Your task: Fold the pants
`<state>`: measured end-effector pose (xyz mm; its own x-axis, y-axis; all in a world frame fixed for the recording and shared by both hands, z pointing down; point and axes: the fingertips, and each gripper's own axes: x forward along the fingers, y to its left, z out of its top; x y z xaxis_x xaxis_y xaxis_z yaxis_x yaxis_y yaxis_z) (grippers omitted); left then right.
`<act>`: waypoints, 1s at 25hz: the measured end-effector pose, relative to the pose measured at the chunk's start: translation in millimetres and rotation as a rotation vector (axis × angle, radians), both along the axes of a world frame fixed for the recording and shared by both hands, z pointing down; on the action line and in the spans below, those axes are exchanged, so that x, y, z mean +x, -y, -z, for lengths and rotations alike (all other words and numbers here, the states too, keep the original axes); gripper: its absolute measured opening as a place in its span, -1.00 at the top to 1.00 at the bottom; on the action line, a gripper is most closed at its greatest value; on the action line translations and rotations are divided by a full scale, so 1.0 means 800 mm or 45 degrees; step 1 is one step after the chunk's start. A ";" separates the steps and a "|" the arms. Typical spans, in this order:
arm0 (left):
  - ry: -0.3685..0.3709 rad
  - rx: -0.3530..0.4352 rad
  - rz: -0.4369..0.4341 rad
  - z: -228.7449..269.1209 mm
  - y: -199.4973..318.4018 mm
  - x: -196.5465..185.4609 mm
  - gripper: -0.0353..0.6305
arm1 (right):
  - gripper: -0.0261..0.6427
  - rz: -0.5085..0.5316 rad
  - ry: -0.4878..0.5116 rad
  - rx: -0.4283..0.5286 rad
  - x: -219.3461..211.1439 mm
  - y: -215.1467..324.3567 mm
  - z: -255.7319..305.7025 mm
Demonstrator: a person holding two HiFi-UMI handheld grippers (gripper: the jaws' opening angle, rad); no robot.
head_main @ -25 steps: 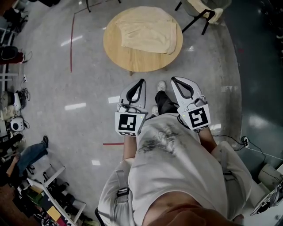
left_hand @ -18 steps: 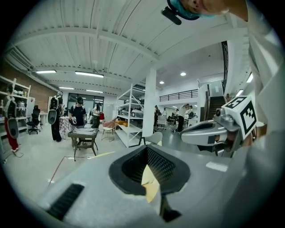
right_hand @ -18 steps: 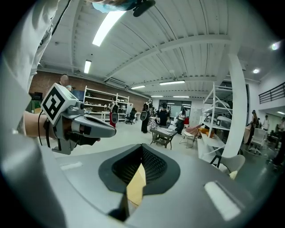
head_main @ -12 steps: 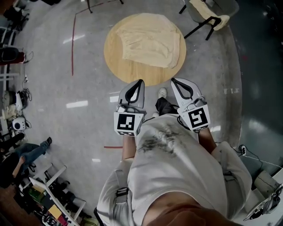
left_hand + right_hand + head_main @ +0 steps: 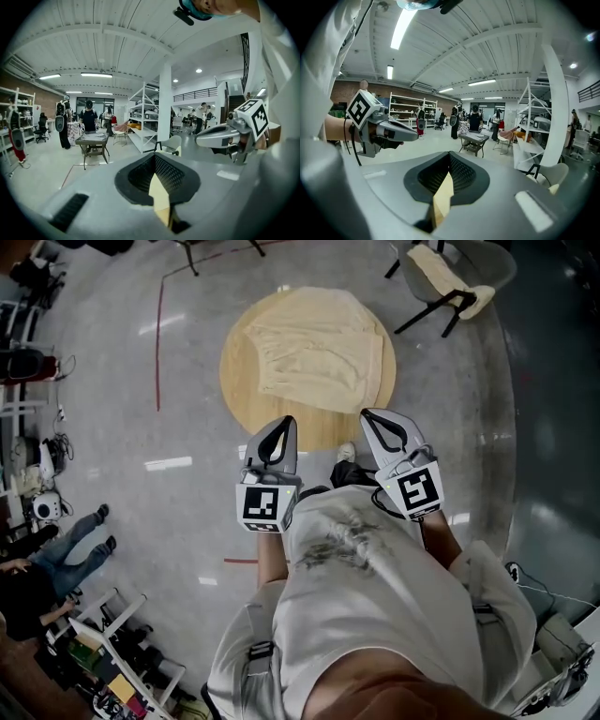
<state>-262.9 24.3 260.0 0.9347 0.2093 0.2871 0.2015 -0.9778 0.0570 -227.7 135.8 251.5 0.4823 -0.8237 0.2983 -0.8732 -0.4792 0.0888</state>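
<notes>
Two tools were in our hands, the left hand-held gripper (image 5: 283, 426) and the right hand-held gripper (image 5: 371, 418). Each had its jaws pressed together with nothing between them. Both pointed toward the round wooden table (image 5: 236, 371), and in the head view their tips overlapped its near edge. We saw the pants (image 5: 314, 348) lying on that table, well apart from both tools. They were pale cream, spread out flat and creased, and covered most of the top out to its right rim.

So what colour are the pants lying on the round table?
Pale cream, close to beige. The pants show best in the head view, spread on the light wooden round table.
</notes>
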 end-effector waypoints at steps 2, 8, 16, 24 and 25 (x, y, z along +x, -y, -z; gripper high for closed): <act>0.007 0.001 0.005 -0.003 0.003 0.011 0.88 | 0.89 0.008 0.010 -0.011 0.012 0.002 -0.004; 0.033 0.026 0.014 -0.022 0.017 0.031 0.88 | 0.89 0.038 0.018 -0.053 0.035 0.010 -0.026; 0.099 0.065 -0.041 -0.058 0.031 0.051 0.88 | 0.89 -0.015 0.079 -0.094 0.058 0.012 -0.063; 0.174 0.011 -0.084 -0.102 0.058 0.074 0.88 | 0.89 -0.092 0.122 -0.125 0.082 0.033 -0.089; 0.182 0.010 -0.088 -0.107 0.060 0.077 0.88 | 0.89 -0.097 0.128 -0.128 0.085 0.035 -0.093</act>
